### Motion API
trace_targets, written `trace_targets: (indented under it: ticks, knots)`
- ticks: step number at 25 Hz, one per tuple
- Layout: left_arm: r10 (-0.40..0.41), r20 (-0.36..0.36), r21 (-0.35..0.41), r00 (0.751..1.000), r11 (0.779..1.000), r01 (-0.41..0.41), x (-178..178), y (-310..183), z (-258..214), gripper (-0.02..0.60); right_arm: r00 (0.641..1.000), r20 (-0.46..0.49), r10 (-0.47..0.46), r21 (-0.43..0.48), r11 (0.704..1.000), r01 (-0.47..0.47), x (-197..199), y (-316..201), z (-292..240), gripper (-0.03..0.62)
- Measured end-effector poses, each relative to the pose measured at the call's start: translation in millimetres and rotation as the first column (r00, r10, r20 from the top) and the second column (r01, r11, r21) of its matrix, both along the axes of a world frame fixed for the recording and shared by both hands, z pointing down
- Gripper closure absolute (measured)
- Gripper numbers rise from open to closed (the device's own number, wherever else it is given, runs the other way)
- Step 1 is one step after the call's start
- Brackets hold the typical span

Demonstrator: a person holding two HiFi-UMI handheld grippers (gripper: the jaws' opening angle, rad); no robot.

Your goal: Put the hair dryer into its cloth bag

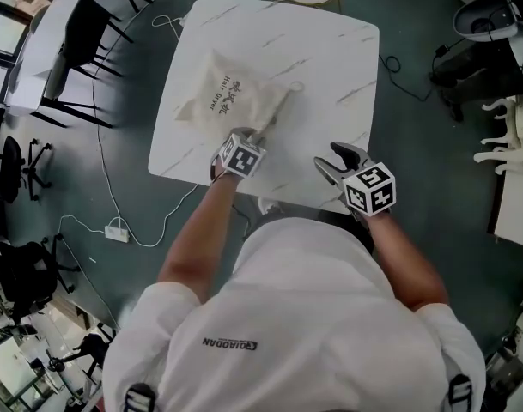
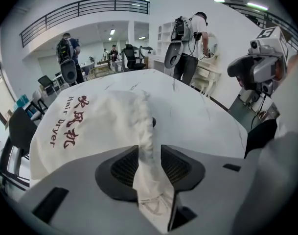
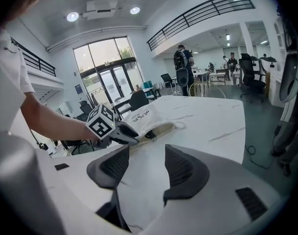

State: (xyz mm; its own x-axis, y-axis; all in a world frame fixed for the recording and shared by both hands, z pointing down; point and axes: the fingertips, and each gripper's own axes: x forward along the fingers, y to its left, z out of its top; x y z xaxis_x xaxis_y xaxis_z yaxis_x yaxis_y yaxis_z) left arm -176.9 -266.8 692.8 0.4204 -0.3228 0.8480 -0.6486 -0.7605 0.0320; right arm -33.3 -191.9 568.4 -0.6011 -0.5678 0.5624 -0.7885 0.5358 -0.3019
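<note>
Marble table (image 1: 330,58), cloth bag (image 2: 90,126) printed "Hair Dryer"

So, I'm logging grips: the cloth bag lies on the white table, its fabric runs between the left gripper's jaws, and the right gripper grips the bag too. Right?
No: the right gripper grips nothing. The right gripper view shows its jaws apart over bare table, away from the cloth bag. The rest holds, fabric between the left gripper's jaws included.
</note>
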Motion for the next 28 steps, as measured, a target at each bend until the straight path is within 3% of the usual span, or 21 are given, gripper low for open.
trace_targets:
  ticks: [8, 12, 15, 20, 25, 28]
  knots:
    - [0.001, -0.12, 0.059, 0.993, 0.998, 0.006, -5, 14, -40, 0.411, 0.998, 0.009, 0.061, 0.027, 0.998, -0.061, -14, 6, -8, 0.345]
    - [-0.045, -0.213, 0.058, 0.976, 0.997, 0.058, -16, 21, -69, 0.483, 0.999, 0.008, 0.043, 0.047, 0.998, -0.043, -25, 2, -16, 0.353]
    - [-0.132, -0.297, 0.034, 0.946, 0.988, 0.148, -28, 29, -87, 0.538, 1.0, 0.001, 0.001, 0.059, 0.998, -0.001, -35, 0, -22, 0.373]
    - [-0.28, -0.402, -0.032, 0.872, 0.956, 0.293, -31, 50, -115, 0.554, 0.997, 0.018, -0.079, 0.083, 0.994, 0.077, -41, -4, -34, 0.441]
    - [-0.361, -0.442, -0.021, 0.821, 0.919, 0.393, -12, 79, -141, 0.554, 0.983, 0.055, -0.173, 0.116, 0.979, 0.165, -28, 5, -48, 0.569]
    - [-0.395, -0.45, 0.006, 0.801, 0.895, 0.445, 12, 98, -155, 0.554, 0.959, 0.08, -0.273, 0.163, 0.952, 0.257, -10, 21, -64, 0.572]
